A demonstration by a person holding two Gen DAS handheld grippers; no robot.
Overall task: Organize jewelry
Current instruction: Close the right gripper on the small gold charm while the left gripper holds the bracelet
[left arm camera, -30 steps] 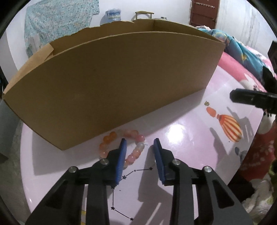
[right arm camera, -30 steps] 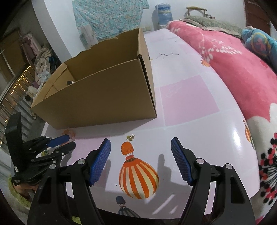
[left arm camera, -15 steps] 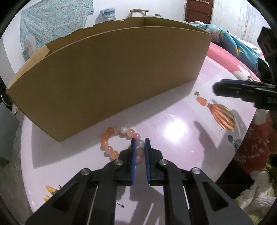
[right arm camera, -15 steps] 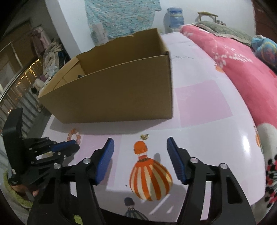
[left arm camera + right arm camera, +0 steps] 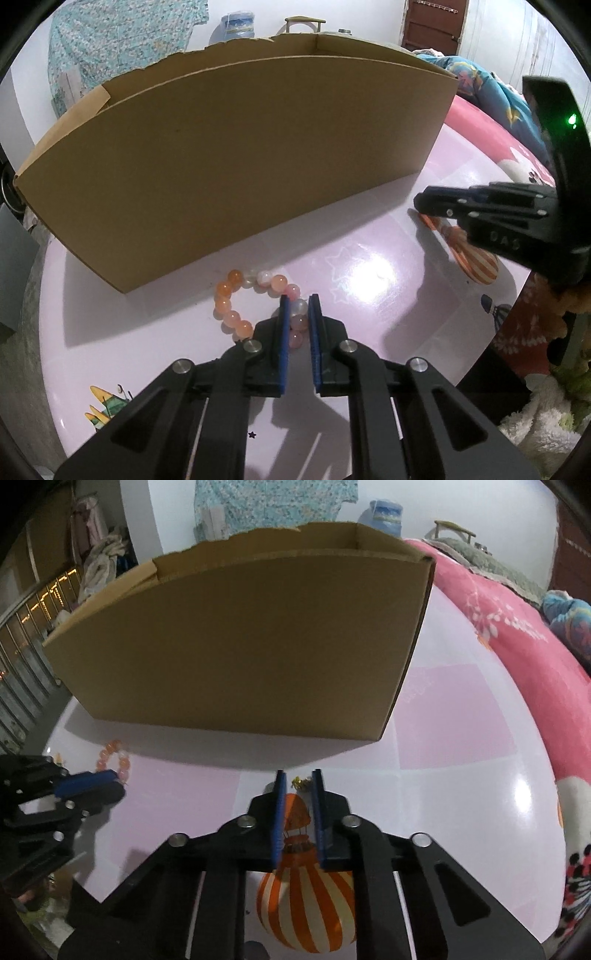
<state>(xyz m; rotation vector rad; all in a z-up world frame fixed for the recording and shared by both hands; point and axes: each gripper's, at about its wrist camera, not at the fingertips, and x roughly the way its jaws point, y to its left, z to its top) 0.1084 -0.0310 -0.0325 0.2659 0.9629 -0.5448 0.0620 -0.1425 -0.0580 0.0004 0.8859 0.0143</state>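
Gripping one bead bracelet (image 5: 258, 302): left jaws | right jaws just closing around one gold trinket (image 5: 301, 782) | one cardboard box (image 5: 240, 642)

An orange-pink bead bracelet (image 5: 258, 306) and a tiny gold trinket (image 5: 301, 783) lie before an open cardboard box (image 5: 236, 646).

The tall cardboard box (image 5: 236, 155) walls off the tabletop (image 5: 454, 738) from about ten to one o'clock, its near side rising just behind the bead bracelet (image 5: 236, 295) and the small gold trinket (image 5: 301, 782). Open table lies toward two o'clock, ending at a pink blanket (image 5: 524, 635). Bare surface separates the two grippers.
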